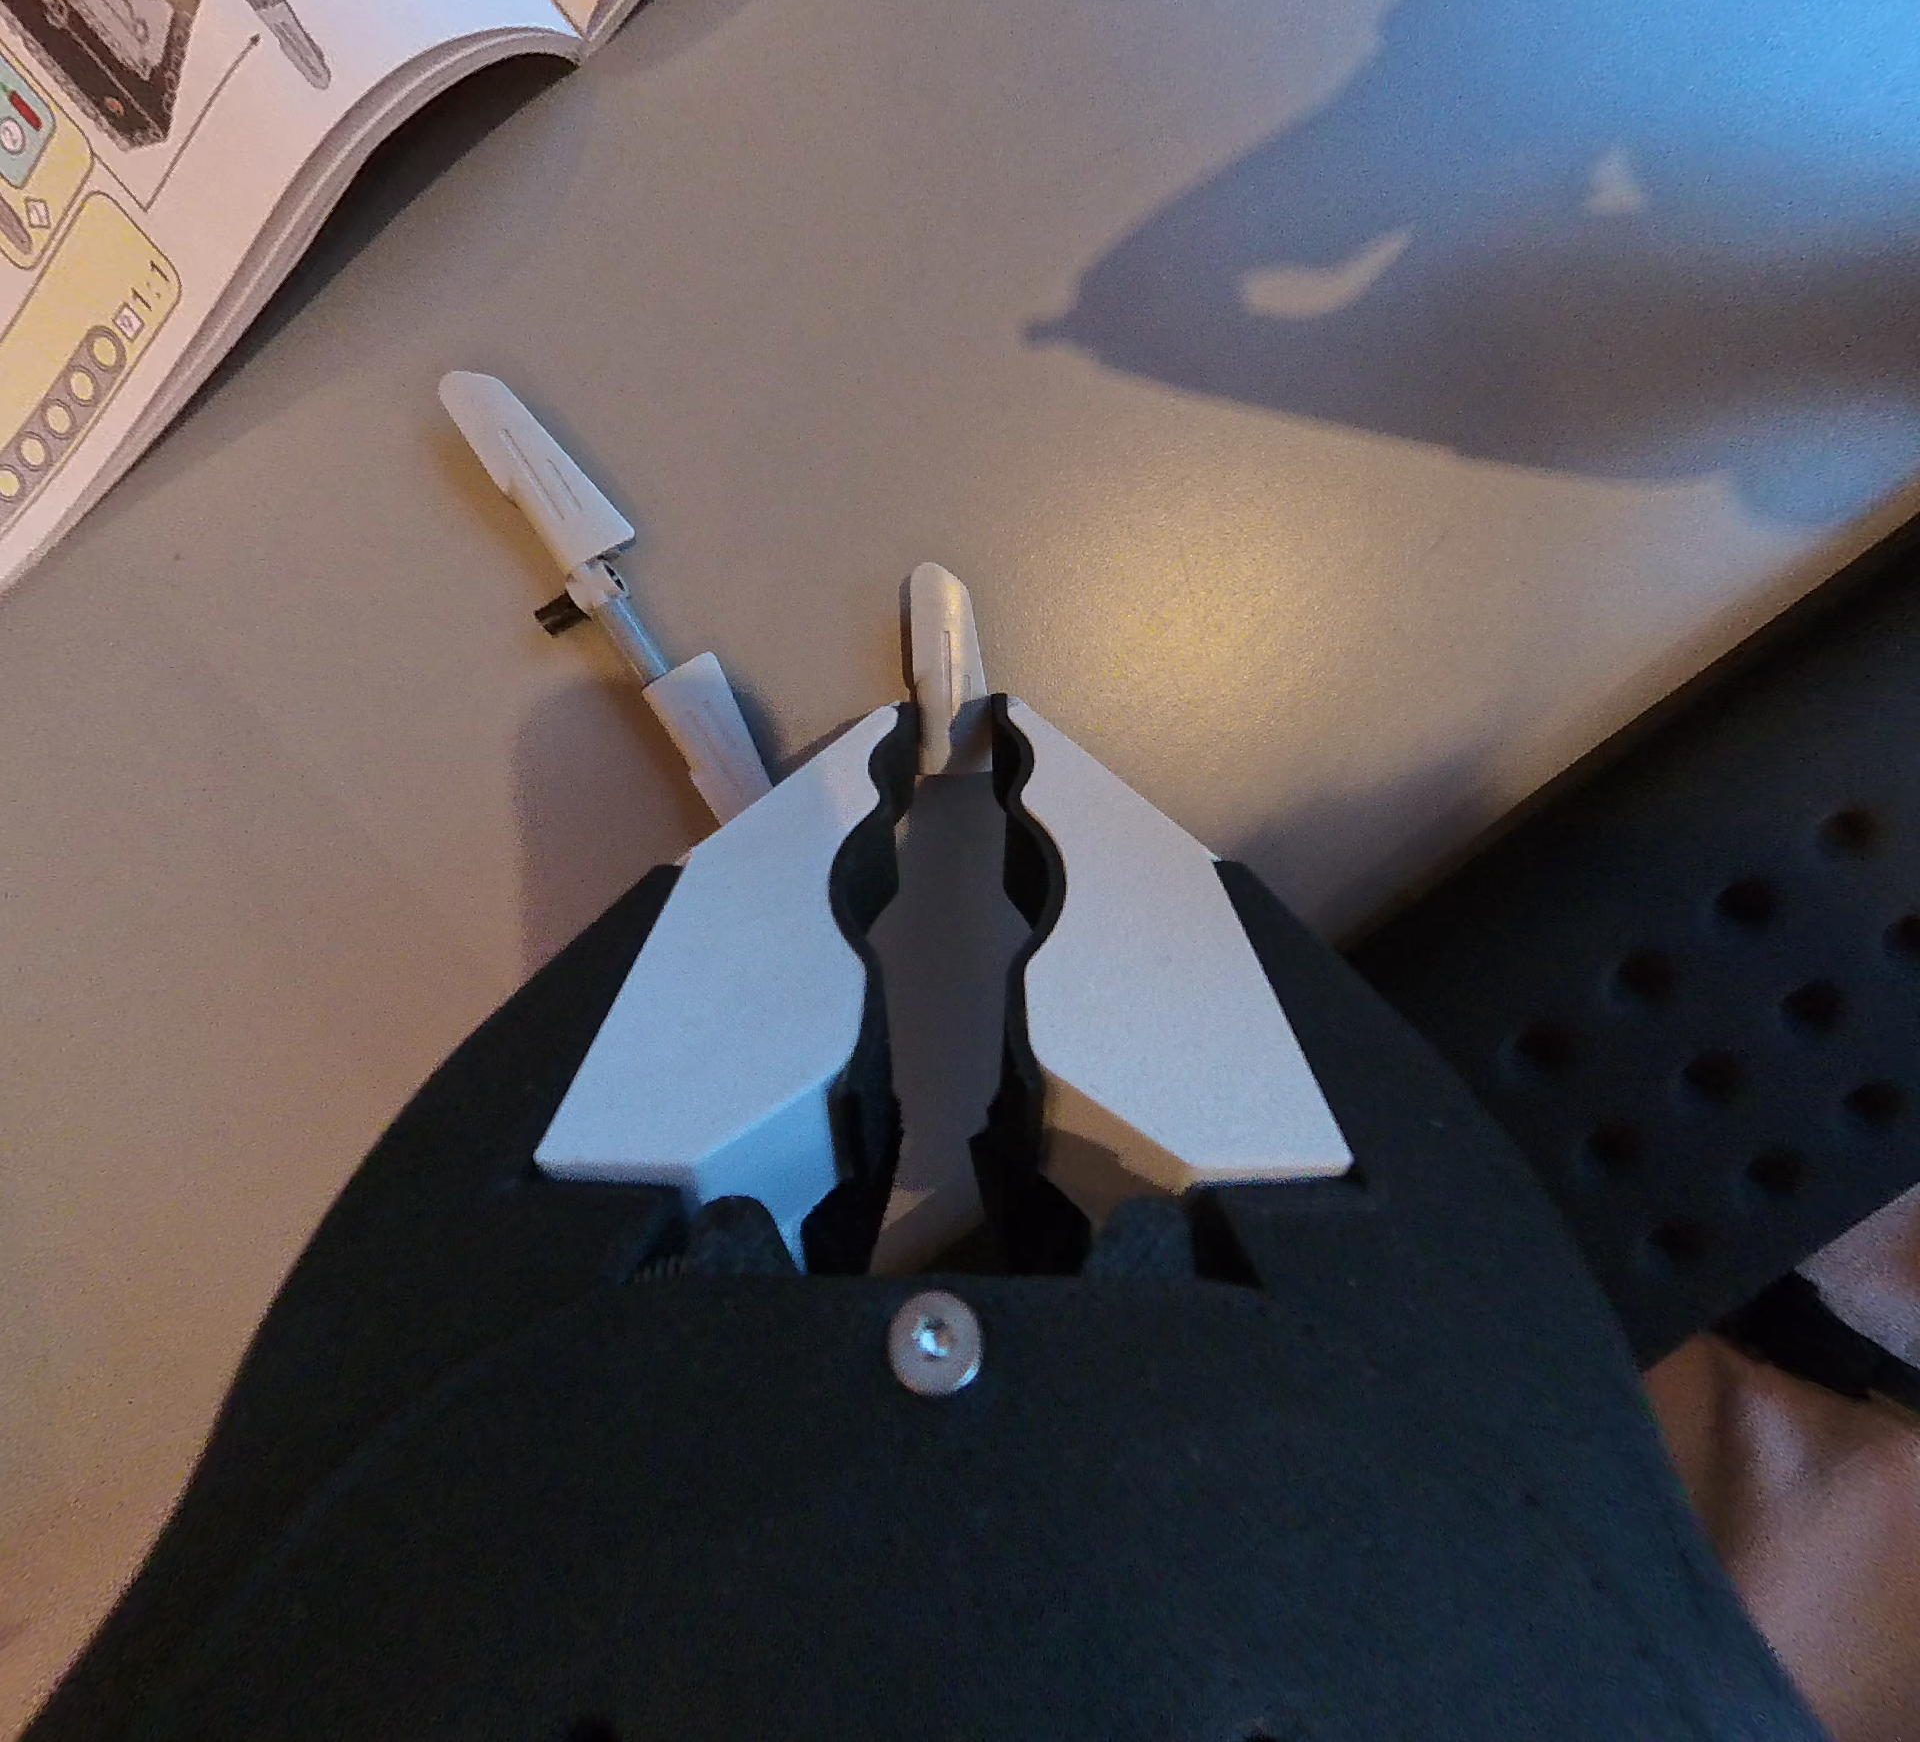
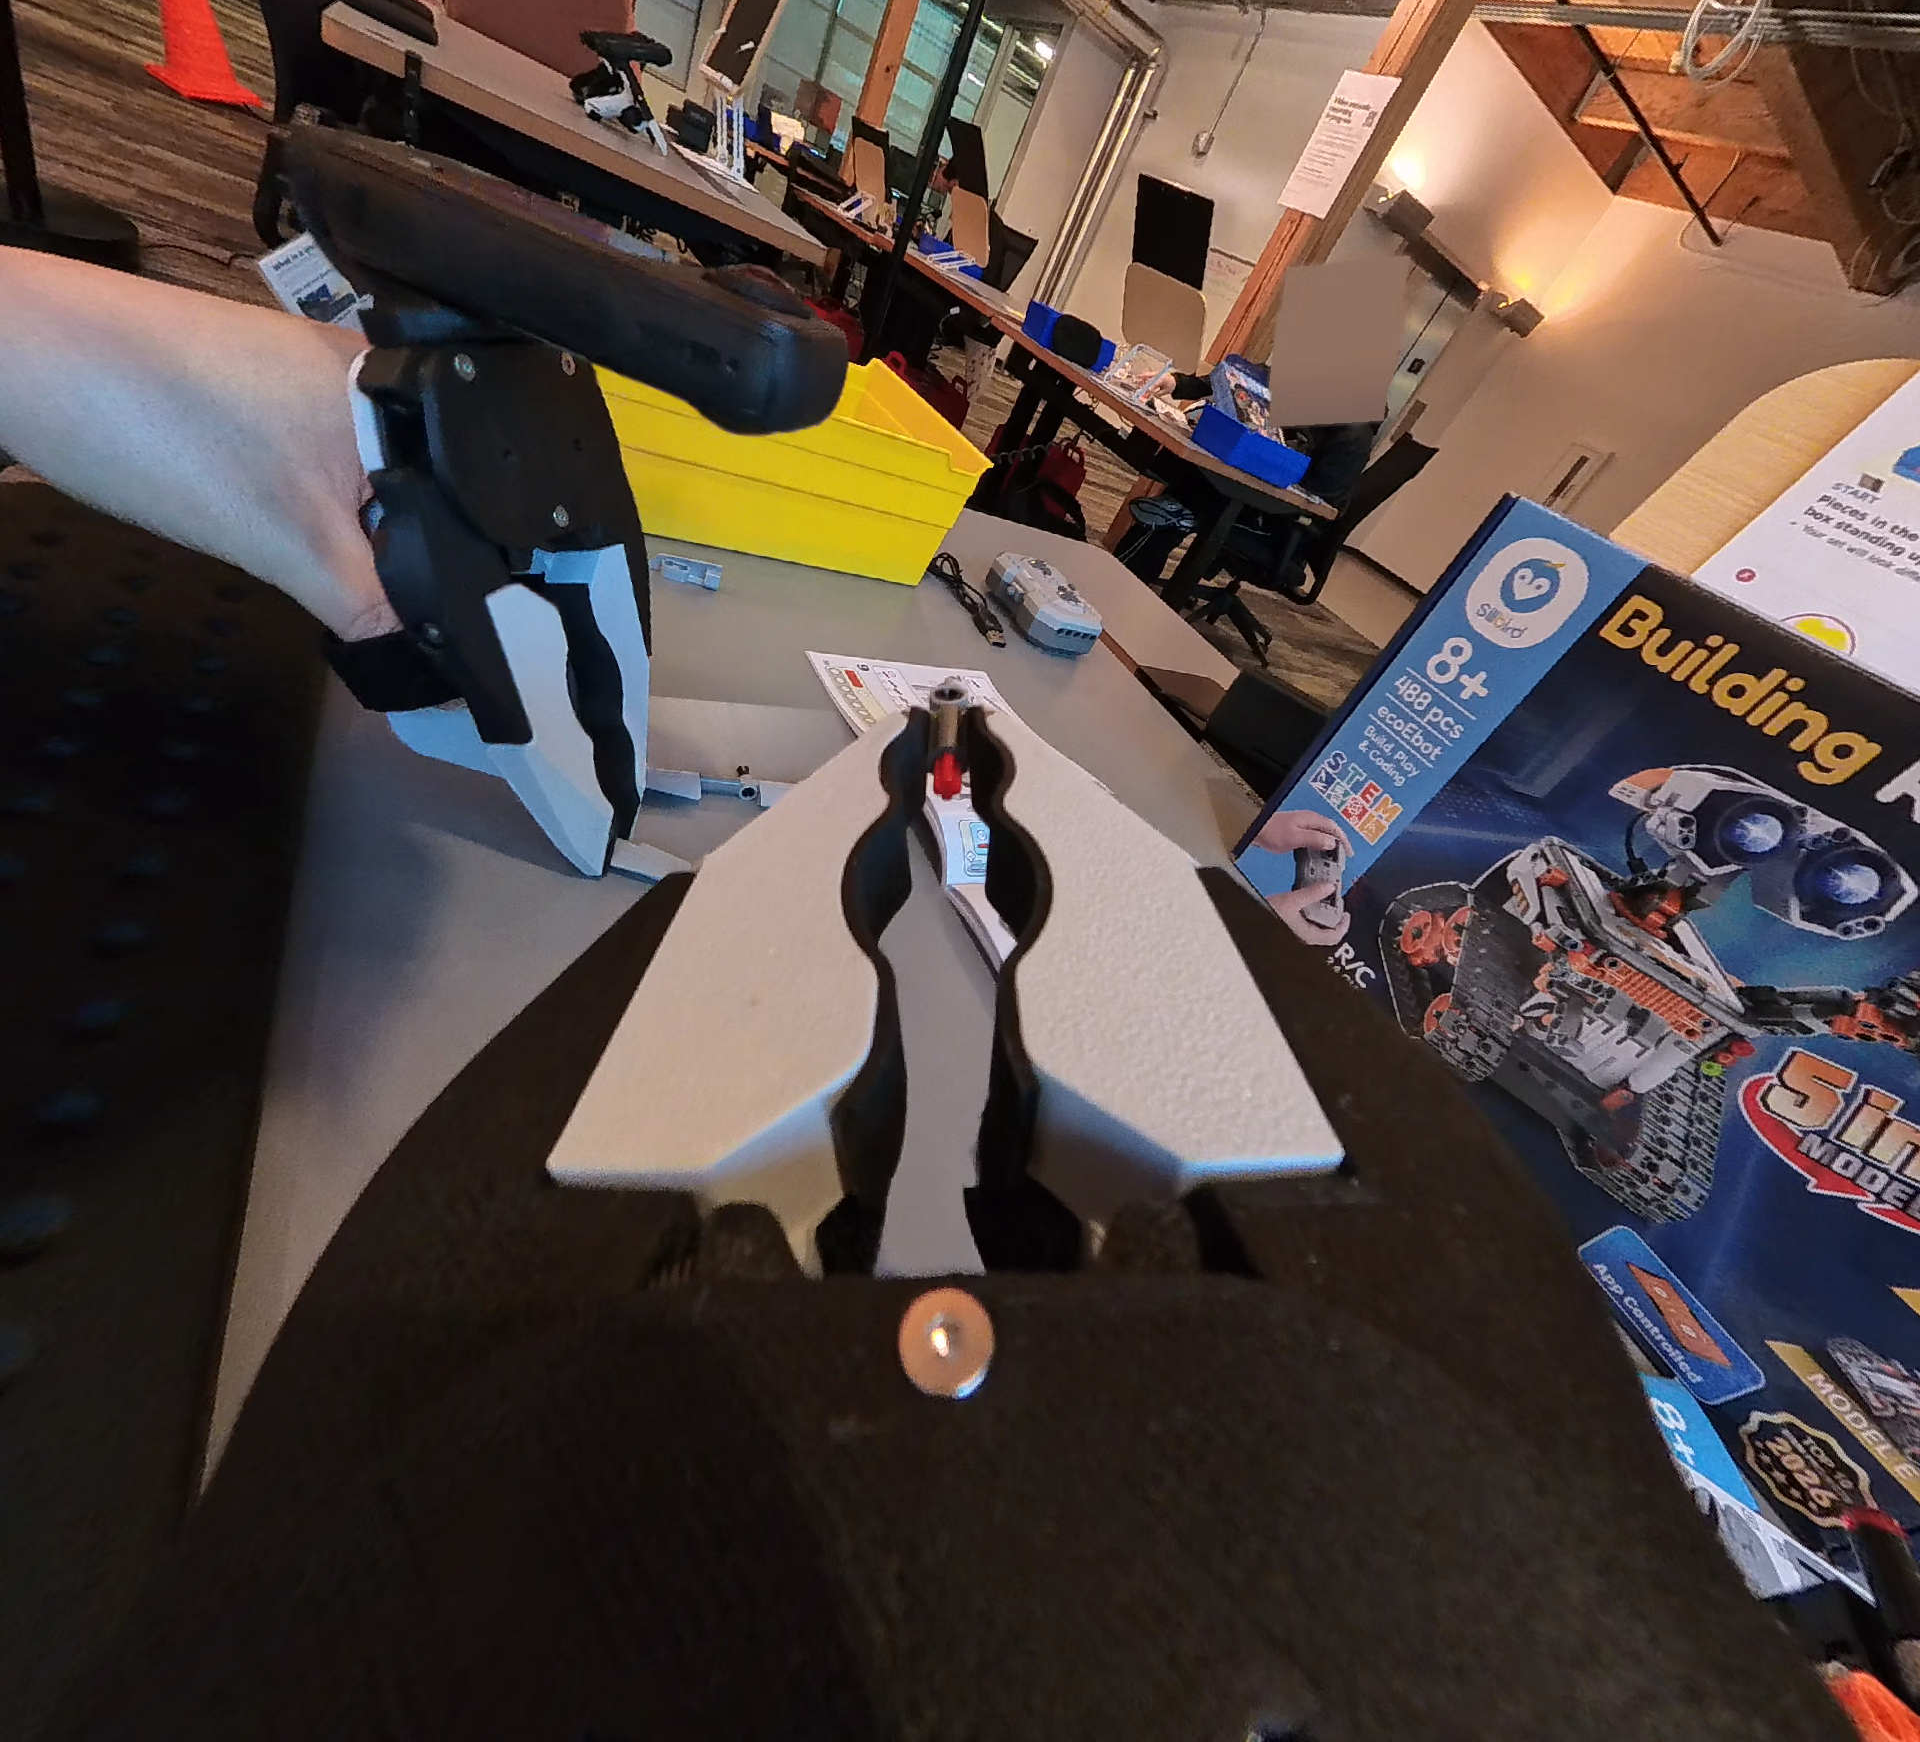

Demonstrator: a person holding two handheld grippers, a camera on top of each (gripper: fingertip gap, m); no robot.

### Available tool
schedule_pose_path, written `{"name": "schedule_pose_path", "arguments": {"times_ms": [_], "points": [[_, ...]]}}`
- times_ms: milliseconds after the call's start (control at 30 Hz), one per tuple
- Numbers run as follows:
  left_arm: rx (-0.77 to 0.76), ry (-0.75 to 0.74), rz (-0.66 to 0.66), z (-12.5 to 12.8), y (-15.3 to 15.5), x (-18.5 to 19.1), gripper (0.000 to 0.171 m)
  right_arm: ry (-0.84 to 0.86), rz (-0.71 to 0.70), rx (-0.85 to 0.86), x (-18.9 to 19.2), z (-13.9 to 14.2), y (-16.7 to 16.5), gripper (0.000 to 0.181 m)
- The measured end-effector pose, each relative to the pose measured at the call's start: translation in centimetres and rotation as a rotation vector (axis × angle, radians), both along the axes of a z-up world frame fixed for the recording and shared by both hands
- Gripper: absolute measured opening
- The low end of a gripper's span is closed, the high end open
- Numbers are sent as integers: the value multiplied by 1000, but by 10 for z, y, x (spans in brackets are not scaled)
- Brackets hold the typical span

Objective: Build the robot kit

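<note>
The left gripper (image 1: 948, 716), 2 white hard-plastic fingers lined with wavy black rubber pads, is clenched on a slim pale grey plastic building piece with a rounded tip (image 1: 940, 653), whose end pokes out past the fingertips above the smooth matte grey desk (image 1: 935, 238). Just beside it on the desk lies a second, longer assembly of 2 pale grey plastic blades joined by a thin metal rod (image 1: 613, 591), with a small black pin at its joint; its near end disappears under the left finger. An open glossy instruction booklet with coloured diagrams (image 1: 208, 30) lies toward the far left corner, and a black foam mat with round holes (image 1: 1714, 1017) covers the right edge. The desk between booklet and mat is bare.

The right gripper (image 2: 948, 736), of the same white and black build, is closed on a short tan tube with a red plastic peg (image 2: 945, 757), held upright above the desk. The left gripper shows at the left of this view, tips down at the desk surface, gripped by a bare hand (image 2: 208, 445). A glossy blue cardboard toy box picturing a tracked robot (image 2: 1558, 913) stands at the right edge. Toward the far edge sit 1 stack of yellow plastic bins (image 2: 810, 487), 1 grey controller (image 2: 1044, 601) and 1 black cable (image 2: 966, 596).
</note>
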State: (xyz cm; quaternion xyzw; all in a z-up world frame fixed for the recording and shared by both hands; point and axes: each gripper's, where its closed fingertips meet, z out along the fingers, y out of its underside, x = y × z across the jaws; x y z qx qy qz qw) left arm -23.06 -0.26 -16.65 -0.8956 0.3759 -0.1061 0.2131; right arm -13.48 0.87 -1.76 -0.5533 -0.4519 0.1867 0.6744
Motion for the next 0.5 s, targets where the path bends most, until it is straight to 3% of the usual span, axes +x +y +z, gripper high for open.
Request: {"name": "schedule_pose_path", "arguments": {"times_ms": [300, 400, 500], "points": [[-21, -91, -17, 1, -1, 4, 12, -13, -2, 6, 0, -1, 0, 5], [-50, -326, 6, 19, 1, 14, 12, -13, -12, 9, 1, -1, 1, 5], [-54, -678, 12, 66, 7, 21, 12, -10, -24, 10, 2, -1, 3, 5]]}}
